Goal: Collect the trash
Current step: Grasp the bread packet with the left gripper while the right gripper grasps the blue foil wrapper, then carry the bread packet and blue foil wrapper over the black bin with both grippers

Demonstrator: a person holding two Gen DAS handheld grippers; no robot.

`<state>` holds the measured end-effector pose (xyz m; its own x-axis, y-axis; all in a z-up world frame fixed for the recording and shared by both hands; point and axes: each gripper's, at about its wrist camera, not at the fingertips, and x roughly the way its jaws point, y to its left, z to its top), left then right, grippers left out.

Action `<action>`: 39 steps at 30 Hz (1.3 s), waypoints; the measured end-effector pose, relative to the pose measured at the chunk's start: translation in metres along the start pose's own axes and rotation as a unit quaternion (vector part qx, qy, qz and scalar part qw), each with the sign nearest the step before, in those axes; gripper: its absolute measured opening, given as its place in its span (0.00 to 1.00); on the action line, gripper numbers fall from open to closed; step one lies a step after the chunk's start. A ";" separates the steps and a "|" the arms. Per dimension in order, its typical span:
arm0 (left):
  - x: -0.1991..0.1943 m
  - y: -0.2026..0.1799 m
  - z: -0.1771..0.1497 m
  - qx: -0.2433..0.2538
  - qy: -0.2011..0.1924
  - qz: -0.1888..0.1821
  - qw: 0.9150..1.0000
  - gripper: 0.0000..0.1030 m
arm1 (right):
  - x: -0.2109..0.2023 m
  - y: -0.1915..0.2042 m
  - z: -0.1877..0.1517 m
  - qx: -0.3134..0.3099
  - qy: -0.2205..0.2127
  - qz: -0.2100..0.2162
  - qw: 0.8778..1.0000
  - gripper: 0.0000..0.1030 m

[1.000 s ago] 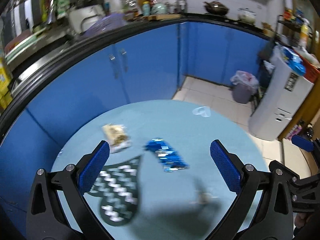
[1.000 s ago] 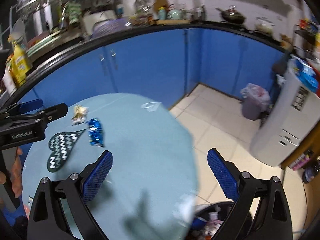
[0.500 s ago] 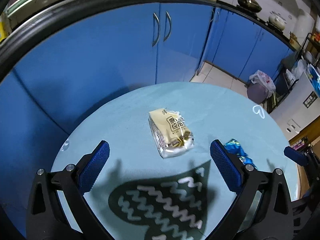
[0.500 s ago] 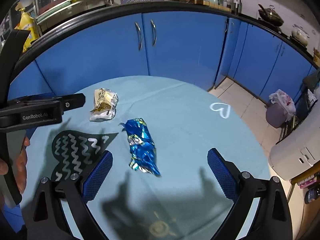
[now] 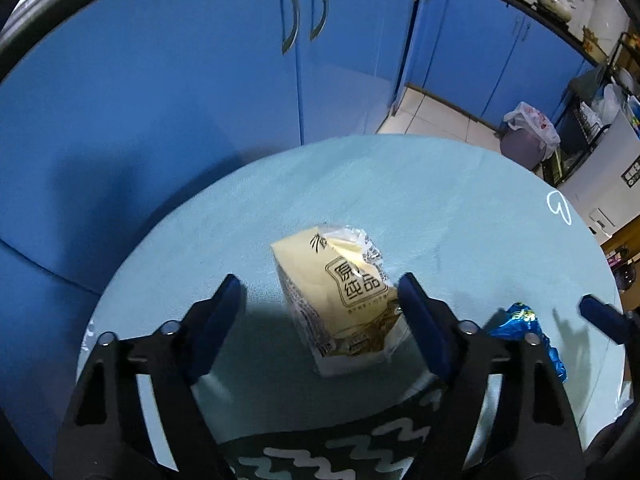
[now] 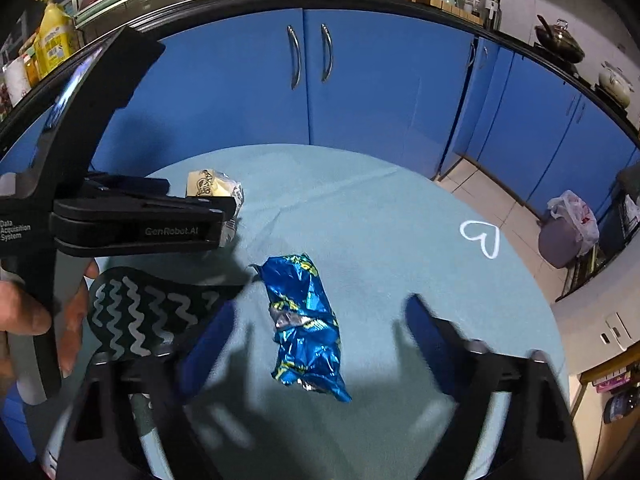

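A cream-yellow snack wrapper (image 5: 340, 300) lies on the round teal table (image 5: 440, 208). My left gripper (image 5: 320, 304) is open and low over the table, its fingers either side of the wrapper; the right pad is very near the wrapper's edge. The wrapper also shows in the right wrist view (image 6: 212, 186), partly behind the left gripper's body (image 6: 136, 220). A crumpled blue foil wrapper (image 6: 306, 324) lies in front of my right gripper (image 6: 316, 328), which is open with the wrapper between its fingers. The blue wrapper shows in the left wrist view (image 5: 528, 336) too.
A black heart-shaped mat with white zigzags (image 6: 140, 312) lies at the table's near left. A white heart mark (image 6: 482, 236) is on the table's far right. Blue cabinets (image 6: 312, 80) stand behind. A lined bin (image 6: 568, 228) stands on the floor at right.
Both grippers have moved forward and down over the table. The left now straddles the cream wrapper and has narrowed somewhat; the right has closed in on the blue wrapper.
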<state>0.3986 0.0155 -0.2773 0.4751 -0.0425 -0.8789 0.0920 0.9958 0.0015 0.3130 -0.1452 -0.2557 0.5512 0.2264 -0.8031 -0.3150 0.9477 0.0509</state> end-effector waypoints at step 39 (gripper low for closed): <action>-0.147 -0.077 -0.054 0.065 -0.099 -0.038 0.992 0.33 | -0.161 -0.036 -0.049 0.031 -0.092 -0.048 0.994 0.31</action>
<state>0.2742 -0.0506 -0.1741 0.6237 -0.1456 -0.7680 0.2402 0.9707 0.0109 0.1973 -0.2268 -0.1572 0.7104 0.1653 -0.6841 -0.2090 0.9777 0.0192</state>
